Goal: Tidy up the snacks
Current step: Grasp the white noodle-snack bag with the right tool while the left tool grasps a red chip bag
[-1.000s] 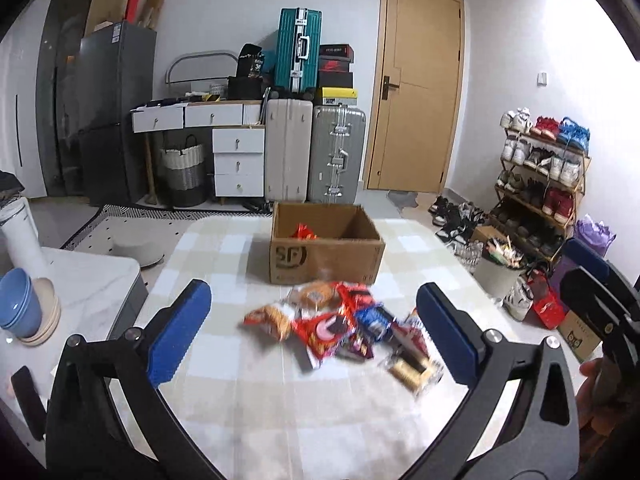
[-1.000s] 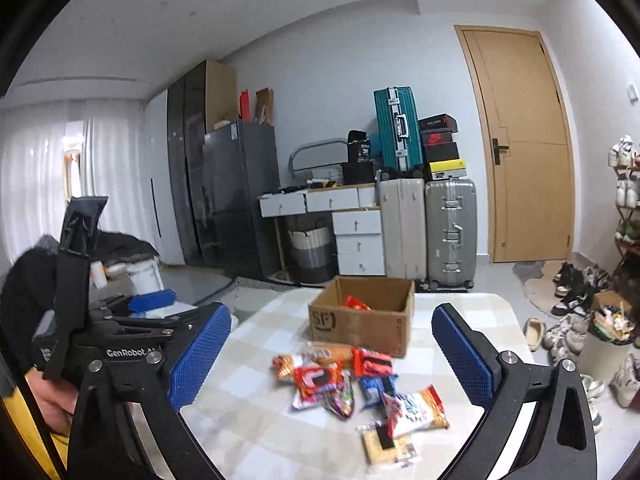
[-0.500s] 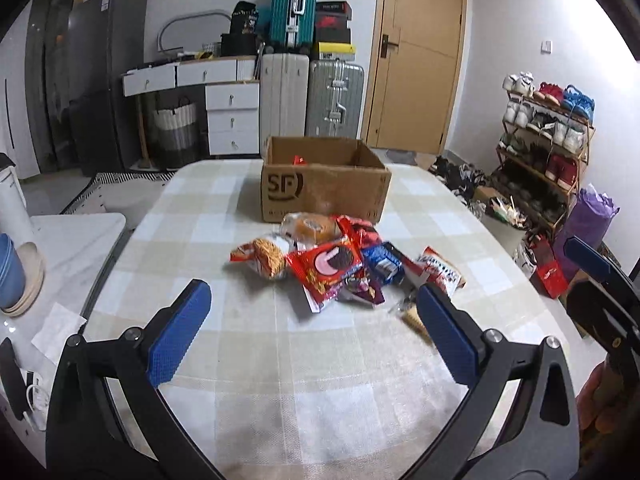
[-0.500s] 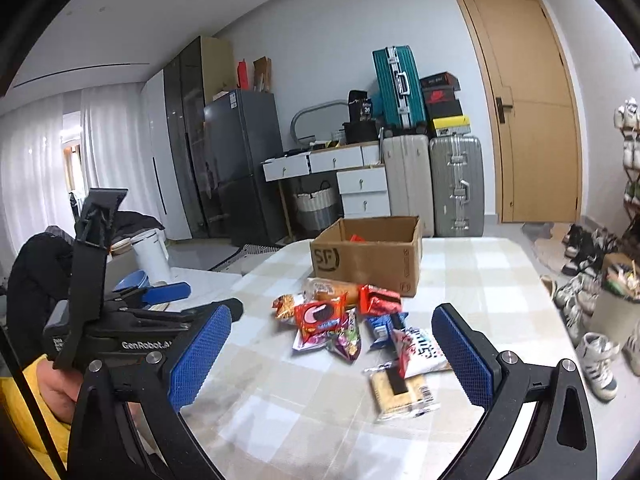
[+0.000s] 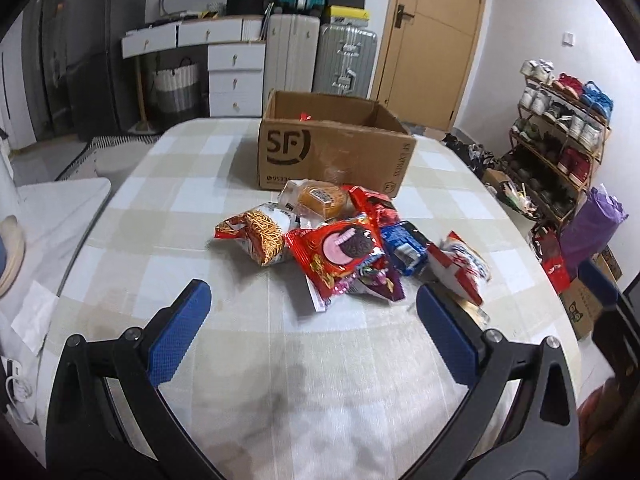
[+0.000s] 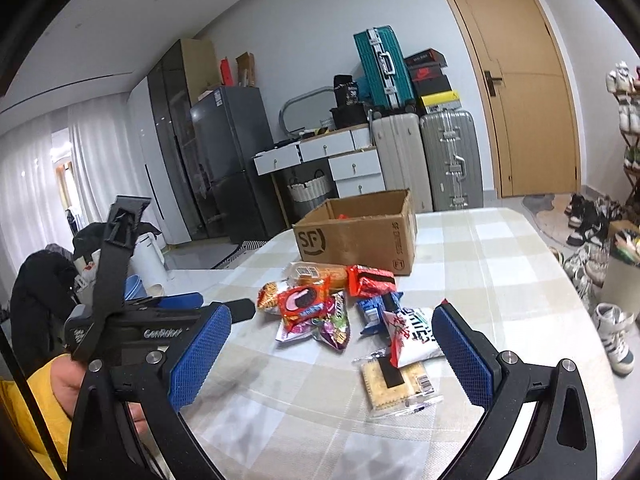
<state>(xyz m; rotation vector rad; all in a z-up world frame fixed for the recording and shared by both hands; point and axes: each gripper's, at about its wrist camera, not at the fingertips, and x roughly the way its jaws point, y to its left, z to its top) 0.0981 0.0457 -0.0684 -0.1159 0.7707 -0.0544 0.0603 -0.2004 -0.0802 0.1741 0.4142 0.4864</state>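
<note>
A pile of snack packets (image 5: 344, 240) lies on the checked table (image 5: 200, 240) in front of an open SF cardboard box (image 5: 332, 156) with a red item inside. The pile includes a red Oreo packet (image 5: 344, 252), a noodle snack bag (image 5: 260, 236), a blue packet (image 5: 404, 244) and a bread packet (image 5: 320, 198). My left gripper (image 5: 312, 316) is open and empty, just short of the pile. My right gripper (image 6: 332, 344) is open and empty, near a cracker packet (image 6: 396, 380) and a white-red bag (image 6: 412, 332). The box (image 6: 356, 240) stands behind.
Suitcases (image 5: 320, 52) and white drawers (image 5: 236, 76) stand against the far wall. A shoe rack (image 5: 560, 140) is on the right. A white side counter with bowls (image 5: 12, 248) is on the left. The left gripper also shows in the right wrist view (image 6: 132, 320).
Both grippers have moved down and forward toward the snack pile, which now looks larger and closer. Both stay open and empty.
</note>
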